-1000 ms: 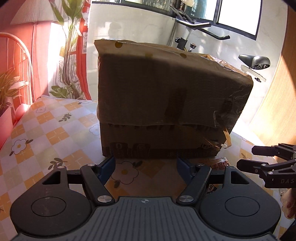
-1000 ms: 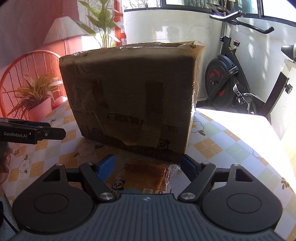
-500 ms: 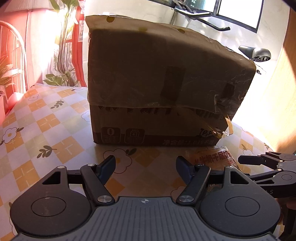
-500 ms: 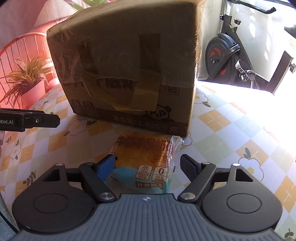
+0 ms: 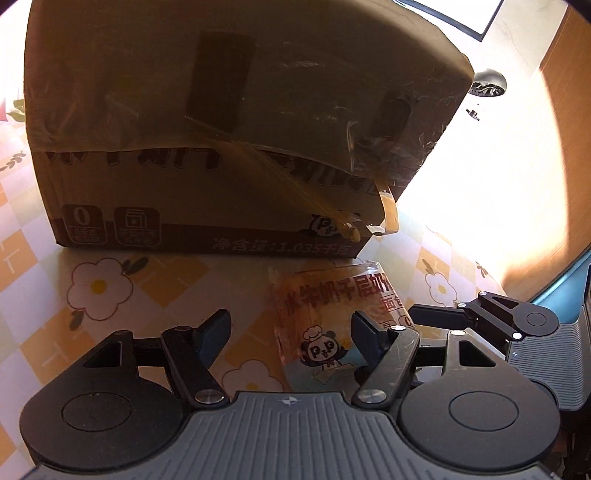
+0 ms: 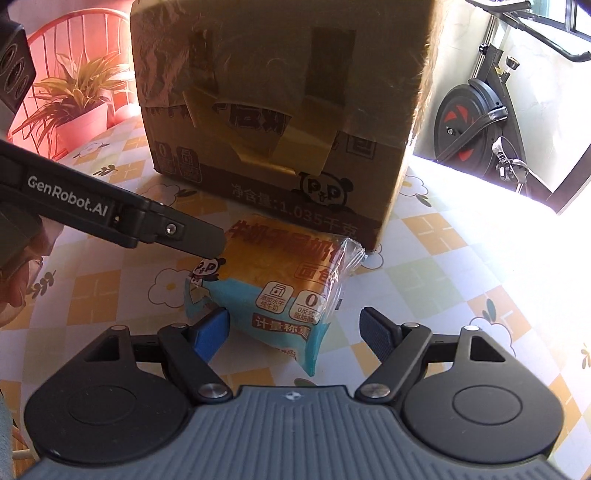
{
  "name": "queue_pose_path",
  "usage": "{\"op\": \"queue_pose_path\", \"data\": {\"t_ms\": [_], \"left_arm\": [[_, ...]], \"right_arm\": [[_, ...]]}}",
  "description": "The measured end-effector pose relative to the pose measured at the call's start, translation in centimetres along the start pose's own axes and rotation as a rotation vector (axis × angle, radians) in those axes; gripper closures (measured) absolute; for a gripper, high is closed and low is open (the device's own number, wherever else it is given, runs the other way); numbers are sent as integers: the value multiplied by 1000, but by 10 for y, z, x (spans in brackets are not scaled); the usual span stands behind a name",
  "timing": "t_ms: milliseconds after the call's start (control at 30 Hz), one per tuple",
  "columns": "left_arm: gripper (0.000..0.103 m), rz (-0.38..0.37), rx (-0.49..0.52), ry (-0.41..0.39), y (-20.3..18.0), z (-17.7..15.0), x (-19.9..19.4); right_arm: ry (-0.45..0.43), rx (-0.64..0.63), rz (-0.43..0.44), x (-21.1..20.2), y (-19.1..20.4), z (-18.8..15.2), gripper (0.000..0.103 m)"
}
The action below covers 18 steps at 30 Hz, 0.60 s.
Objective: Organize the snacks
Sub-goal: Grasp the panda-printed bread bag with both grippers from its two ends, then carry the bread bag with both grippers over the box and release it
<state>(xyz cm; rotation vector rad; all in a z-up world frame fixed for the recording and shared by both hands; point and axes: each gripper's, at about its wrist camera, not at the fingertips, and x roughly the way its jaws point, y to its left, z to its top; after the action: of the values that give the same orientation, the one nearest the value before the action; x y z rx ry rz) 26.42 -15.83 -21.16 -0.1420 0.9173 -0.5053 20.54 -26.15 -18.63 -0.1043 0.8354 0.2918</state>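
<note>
While both sets of jaws stand apart and empty, the left gripper (image 5: 290,338) and right gripper (image 6: 295,330) are poised over the bread packet (image 6: 273,280) lying against the cardboard box (image 6: 280,103).

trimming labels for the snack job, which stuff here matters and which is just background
Job: bread packet, cardboard box, left gripper, right gripper, both open.
Background: exercise bike, potted plant, red chair, floral tablecloth.

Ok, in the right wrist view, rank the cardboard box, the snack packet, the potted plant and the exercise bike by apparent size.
1. cardboard box
2. exercise bike, cut off by the frame
3. snack packet, enlarged by nearness
4. potted plant, close to the packet, so unsure
</note>
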Motion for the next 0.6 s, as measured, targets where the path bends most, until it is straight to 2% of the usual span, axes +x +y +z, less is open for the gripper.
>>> {"op": "queue_pose_path", "data": {"t_ms": [267,433,500,600], "left_arm": [[29,-72,-28,42,-4,-4,29],[35,-96,-28,40,-2,-8,30],[39,-105,-30,40,-2,-9,26],[40,-102,-25,40,0,-13,20]], "right_arm": [[-24,-76,15,10,11,1,24],[-40,-76,17,9,13,-1,33],[-48,-94,31,5,17,-1,45],[-39,-90,35,2,23,0,46]]}}
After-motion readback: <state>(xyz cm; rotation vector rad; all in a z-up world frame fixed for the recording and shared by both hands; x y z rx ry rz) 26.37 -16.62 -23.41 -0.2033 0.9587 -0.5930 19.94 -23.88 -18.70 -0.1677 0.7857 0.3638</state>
